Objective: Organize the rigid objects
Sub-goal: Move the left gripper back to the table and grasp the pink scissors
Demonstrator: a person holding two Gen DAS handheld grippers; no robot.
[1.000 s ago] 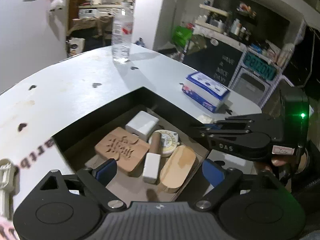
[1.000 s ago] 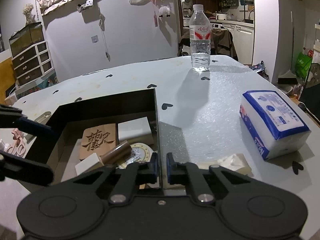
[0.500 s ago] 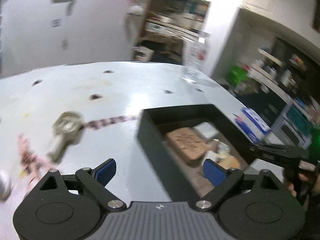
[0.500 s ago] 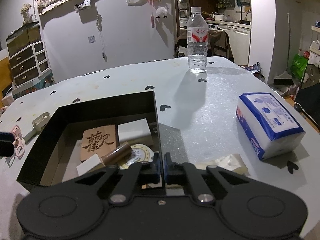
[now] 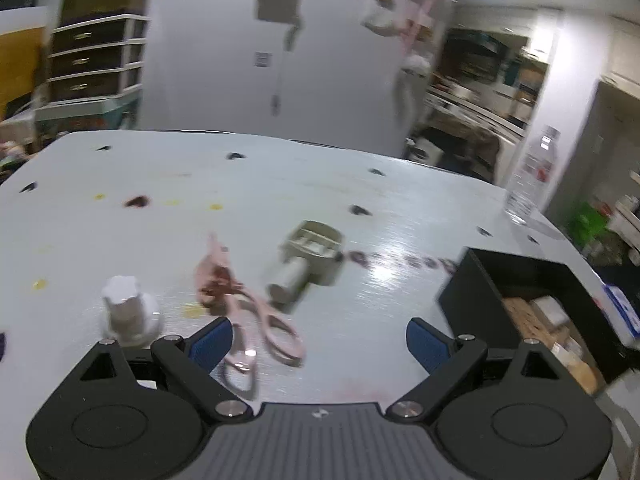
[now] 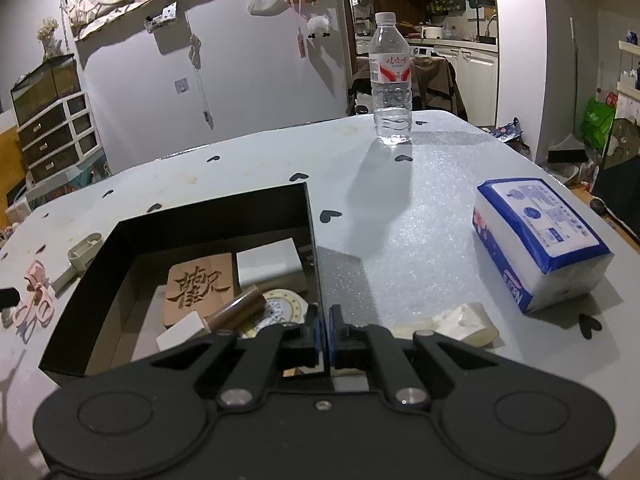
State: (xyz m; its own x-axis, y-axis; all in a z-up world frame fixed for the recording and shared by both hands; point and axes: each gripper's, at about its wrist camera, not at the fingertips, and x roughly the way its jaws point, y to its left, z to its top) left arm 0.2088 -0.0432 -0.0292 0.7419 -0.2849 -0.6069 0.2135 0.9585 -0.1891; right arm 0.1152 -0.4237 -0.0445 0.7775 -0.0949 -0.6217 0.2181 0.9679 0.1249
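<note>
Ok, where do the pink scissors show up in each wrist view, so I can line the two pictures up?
Left wrist: the pink scissors lie on the table low and left of centre, just ahead of the open left gripper, blurred.
Right wrist: the pink scissors sit at the far left edge, left of the black box.
Shared landmark: the water bottle, far right in the left view, upper centre in the right.

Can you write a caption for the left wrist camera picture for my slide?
Open left gripper over the white table, facing pink scissors, a beige tool and the black box.
</note>
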